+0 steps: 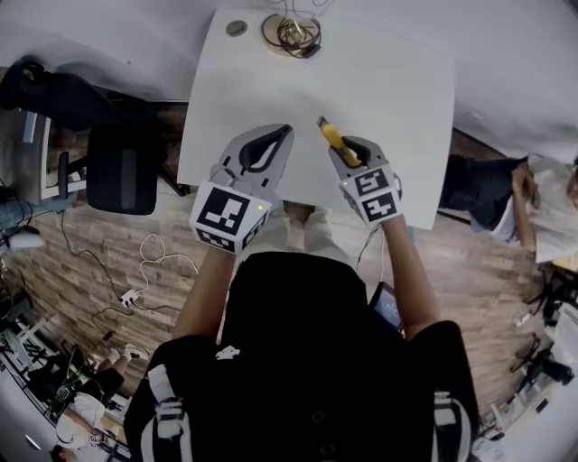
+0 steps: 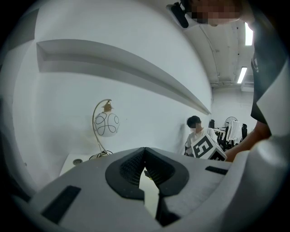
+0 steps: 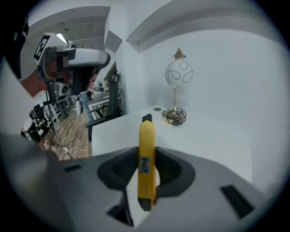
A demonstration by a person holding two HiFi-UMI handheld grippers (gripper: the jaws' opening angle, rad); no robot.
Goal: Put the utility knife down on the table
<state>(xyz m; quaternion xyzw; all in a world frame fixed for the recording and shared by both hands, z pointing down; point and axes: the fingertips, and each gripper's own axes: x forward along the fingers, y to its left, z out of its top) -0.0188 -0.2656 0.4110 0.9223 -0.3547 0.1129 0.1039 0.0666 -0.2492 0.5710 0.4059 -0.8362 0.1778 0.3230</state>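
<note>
Yellow utility knife (image 3: 146, 159), white table (image 1: 379, 81)

One table (image 1: 397, 81) bears one lamp (image 1: 293, 34) and one grommet (image 1: 237, 28) at its far edge. Two grippers, left (image 1: 282, 133) and right (image 1: 350, 150), and one knife (image 1: 332, 137) are over the table's near edge. One chair (image 1: 122, 167) stands left of the table, and one person (image 1: 506, 194) is right of it.

The utility knife (image 1: 332, 137) sits in the right tool (image 1: 352, 152) above the table (image 1: 388, 81).
</note>
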